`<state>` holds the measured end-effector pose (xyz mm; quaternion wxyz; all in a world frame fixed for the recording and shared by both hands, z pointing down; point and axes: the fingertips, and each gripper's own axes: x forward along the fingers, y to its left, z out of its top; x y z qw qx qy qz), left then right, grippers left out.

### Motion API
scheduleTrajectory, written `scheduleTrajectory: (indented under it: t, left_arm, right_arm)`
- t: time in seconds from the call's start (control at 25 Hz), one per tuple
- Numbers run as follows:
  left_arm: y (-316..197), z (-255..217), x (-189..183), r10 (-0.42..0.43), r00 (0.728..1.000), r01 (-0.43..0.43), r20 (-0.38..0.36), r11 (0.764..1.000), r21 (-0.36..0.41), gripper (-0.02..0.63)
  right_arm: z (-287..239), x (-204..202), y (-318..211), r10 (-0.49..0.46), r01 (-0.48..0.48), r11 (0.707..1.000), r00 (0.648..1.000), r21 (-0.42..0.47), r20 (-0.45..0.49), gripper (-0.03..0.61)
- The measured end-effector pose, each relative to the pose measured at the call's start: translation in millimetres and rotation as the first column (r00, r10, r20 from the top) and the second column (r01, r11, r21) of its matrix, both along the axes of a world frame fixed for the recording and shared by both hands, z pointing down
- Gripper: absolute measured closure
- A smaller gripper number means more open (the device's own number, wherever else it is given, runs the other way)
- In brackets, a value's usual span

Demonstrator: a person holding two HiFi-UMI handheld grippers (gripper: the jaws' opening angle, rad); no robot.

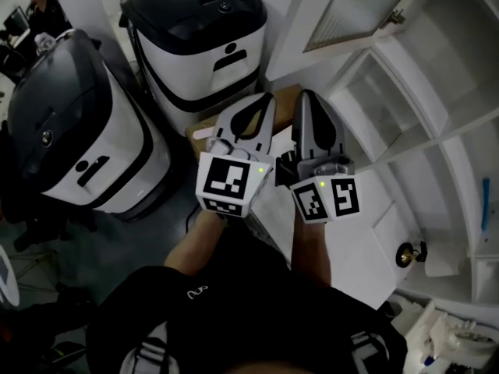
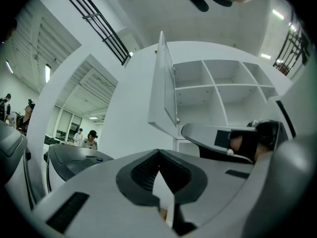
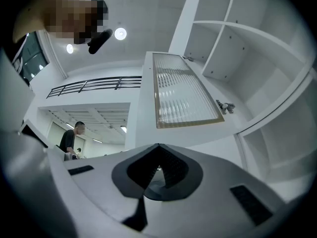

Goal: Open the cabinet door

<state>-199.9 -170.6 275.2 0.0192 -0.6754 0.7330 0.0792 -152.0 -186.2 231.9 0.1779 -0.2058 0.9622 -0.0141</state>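
The white cabinet [image 1: 437, 107] stands at the right, its bare shelves showing. Its upper door [image 1: 351, 10], with a ribbed glass pane, is swung out wide; the left gripper view shows this door [image 2: 166, 90] edge-on beside the shelves [image 2: 223, 98], and the right gripper view shows its pane [image 3: 183, 95] and hinge [image 3: 225, 105]. A lower white door panel [image 1: 351, 232] with a dark knob [image 1: 407, 254] lies below my hands. My left gripper [image 1: 267, 98] and right gripper [image 1: 307, 95] are held side by side in front of the cabinet, both shut and holding nothing, touching neither door.
Two large white-and-black machines [image 1: 195, 37] [image 1: 70, 123] stand at the left. A cardboard box [image 1: 204, 131] sits between them and the grippers. White bags [image 1: 452, 337] lie at the bottom right. People stand far off [image 2: 91, 139].
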Motion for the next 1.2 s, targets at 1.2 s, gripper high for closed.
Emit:
scheduleTrajectory:
  t: [1.2]
  left_arm:
    - [-77, 68, 277, 0.486, 0.874, -0.485, -0.023, 0.866, -0.121, 0.603]
  right_arm:
    - [105, 332, -51, 0.642, -0.684, 0.724, 0.715, -0.089, -0.277, 0.56]
